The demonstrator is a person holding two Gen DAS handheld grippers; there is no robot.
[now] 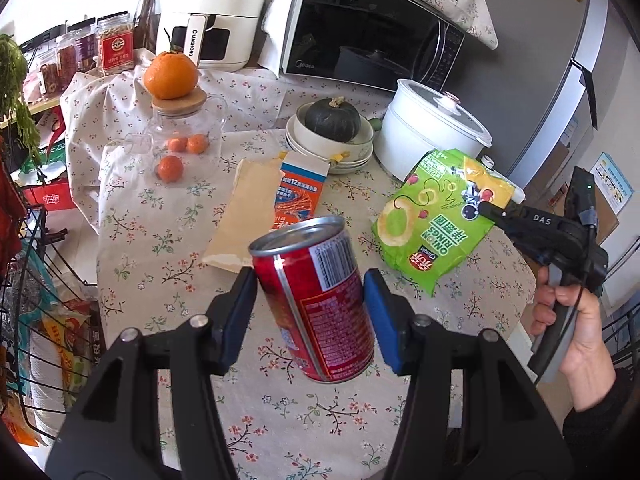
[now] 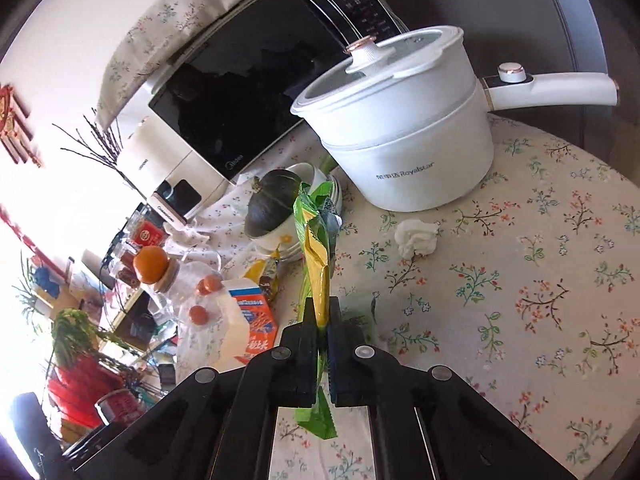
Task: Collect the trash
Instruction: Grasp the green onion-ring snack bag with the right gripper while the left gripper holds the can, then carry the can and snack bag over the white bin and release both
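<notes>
From the left wrist camera, the left hand-held gripper [image 1: 310, 300] is pinching one red can [image 1: 316, 300] between its blue pads. The can is up off the worktop [image 1: 168, 240] and leans, with its long side running from the open top, far from the camera, down to the bottom, near it. To the right, the right hand-held gripper [image 1: 482, 207] is pinching the edge of one green chip bag [image 1: 436, 216], and the bag hangs from it above the cloth. A person's hand [image 1: 576, 320] holds that gripper's handle. Still lying on the worktop, ahead of the can, are one flat tan paper bag [image 1: 244, 216] and one orange and white carton [image 1: 298, 192]. The left gripper is nearer to both, but it is full.

From the right wrist camera, the right hand-held gripper [image 2: 320, 328] is pressed together on the chip bag [image 2: 316, 240]. The bag is seen edge-on, and its long side runs straight away from the gripper. One crumpled white tissue [image 2: 414, 236] lies on the worktop ahead and to the right, near the white pot [image 2: 408, 148]. The right gripper is nearer to it. I think both hands must drop their trash before picking up more.
</notes>
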